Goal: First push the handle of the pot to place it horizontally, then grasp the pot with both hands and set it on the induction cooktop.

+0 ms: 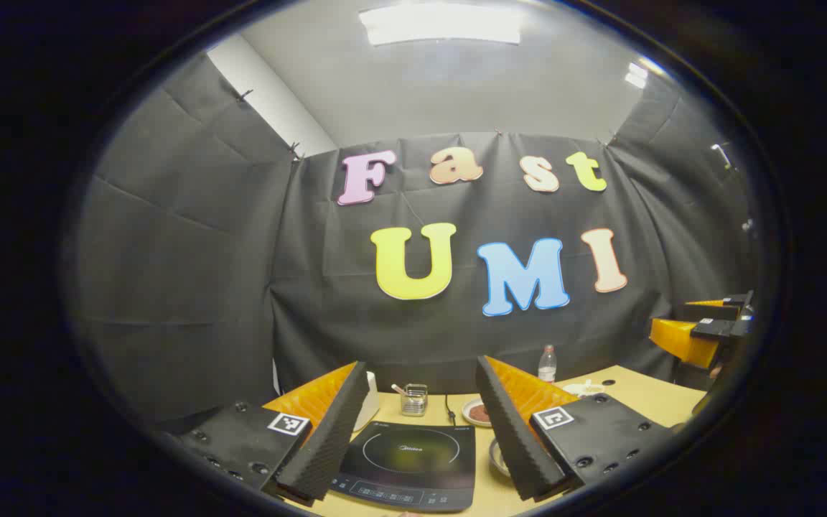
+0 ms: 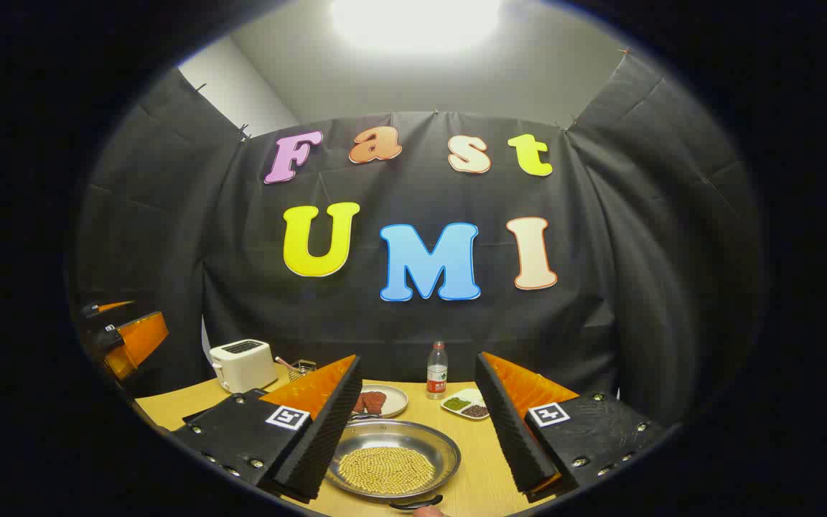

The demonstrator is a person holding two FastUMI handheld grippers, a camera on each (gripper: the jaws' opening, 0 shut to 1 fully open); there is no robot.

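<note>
I've got both tongs, L (image 1: 421,424) & R (image 2: 417,424), spread open w/ nothing held above the worktop (image 2: 482,477); pot (image 2: 393,454) sits just below R, handle (image 2: 417,502) at near rim, cooktop (image 1: 408,463) under L.

Induction cooktop (image 1: 408,463): glossy black glass-like top, smooth, catching a soft reflection; printed ring and control strip matt against it.

Pot (image 2: 393,456): shallow, bare metal, brushed-to-shiny rim, smooth wall; filled with small matt tan beans. Dark handle (image 2: 417,502) at the near edge looks like smooth plastic.

Table (image 2: 485,474): pale wood-grain surface, matt, smooth.

Toaster (image 2: 243,364): white, smooth, looks plastic, slight sheen.

Bottle (image 2: 437,370): clear plastic, paper-like label.

Plate (image 2: 390,397): white, glazed look.

Left gripper (image 1: 421,438) and right gripper (image 2: 413,438): finger pads (image 1: 327,438) ribbed, rough, matt.
</note>
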